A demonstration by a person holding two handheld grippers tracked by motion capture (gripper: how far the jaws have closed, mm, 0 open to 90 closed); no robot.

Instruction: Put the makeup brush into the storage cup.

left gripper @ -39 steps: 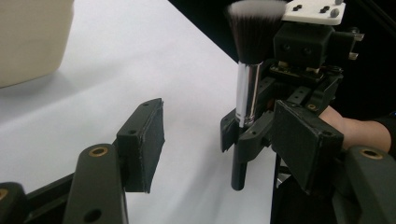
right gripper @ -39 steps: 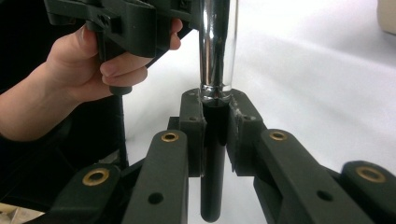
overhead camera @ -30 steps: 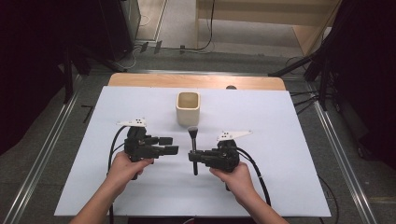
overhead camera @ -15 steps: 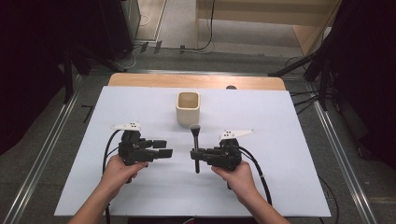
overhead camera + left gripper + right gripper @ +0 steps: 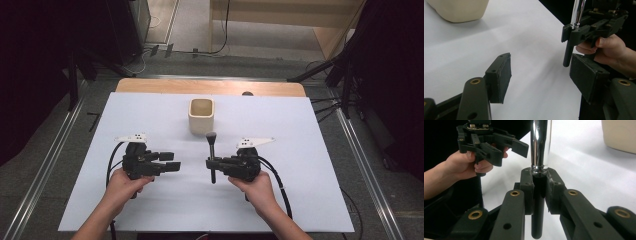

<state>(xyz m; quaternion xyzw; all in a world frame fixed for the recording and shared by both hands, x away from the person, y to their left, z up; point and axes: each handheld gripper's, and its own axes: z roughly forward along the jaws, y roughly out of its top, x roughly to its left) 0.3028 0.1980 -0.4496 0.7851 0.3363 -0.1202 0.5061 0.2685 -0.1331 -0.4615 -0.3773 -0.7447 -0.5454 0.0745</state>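
A makeup brush [image 5: 211,145] with a black handle, chrome ferrule and dark bristle head points toward a cream square cup [image 5: 201,115]. My right gripper [image 5: 212,163] points left and is shut on the brush's black handle [image 5: 539,195], just below the chrome ferrule [image 5: 540,145]. My left gripper [image 5: 172,161] faces it from the left with its jaws open and nothing between its pads [image 5: 504,75]. In the left gripper view the brush [image 5: 570,47] and the other gripper hang just beyond the right pad. The cup [image 5: 459,10] stands at the far left of that view.
The white table sheet [image 5: 300,150] has bare room on both sides of the hands and behind the cup. A wooden strip [image 5: 165,86] borders its far edge. Metal rails run along both table sides, with cables on the floor beyond.
My left gripper has drifted a little to the left and toward the near edge. The right gripper and the brush have kept still.
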